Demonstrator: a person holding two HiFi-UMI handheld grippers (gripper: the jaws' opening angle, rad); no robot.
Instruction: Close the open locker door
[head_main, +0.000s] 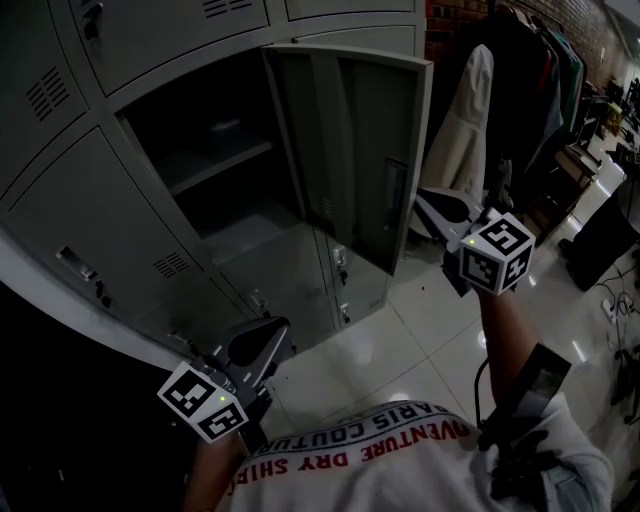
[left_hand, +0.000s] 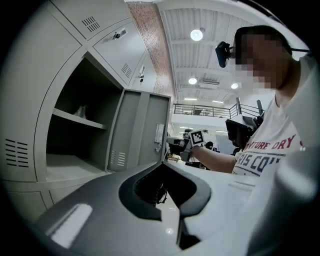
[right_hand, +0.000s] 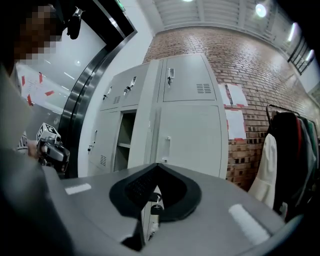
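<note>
I have one locker door (head_main: 350, 140) standing open, swung out from the locker bank (head_main: 60, 220) with its free edge out in the room. That edge lies just left of my right gripper (head_main: 432, 205); I cannot tell whether they touch. In the right gripper view, the door's outer face fills the space straight ahead of the fingers, and its handle (right_hand: 167, 145) sits just above the tips. To the right of those fingers a white garment (head_main: 470, 110) hangs on a coat rack, so the room on that side is narrow. Glossy tiled floor (head_main: 420, 350) spreads below the door's lower edge, between the two grippers.

My count is one open door, one shelf (head_main: 215, 160) inside its compartment, and two grippers. The right gripper's fingers are pressed together with nothing between them. The left gripper (head_main: 270, 335) sits low, well apart from the door, and its fingers are also closed on nothing. From there the door stands ahead of and above the tips.
</note>
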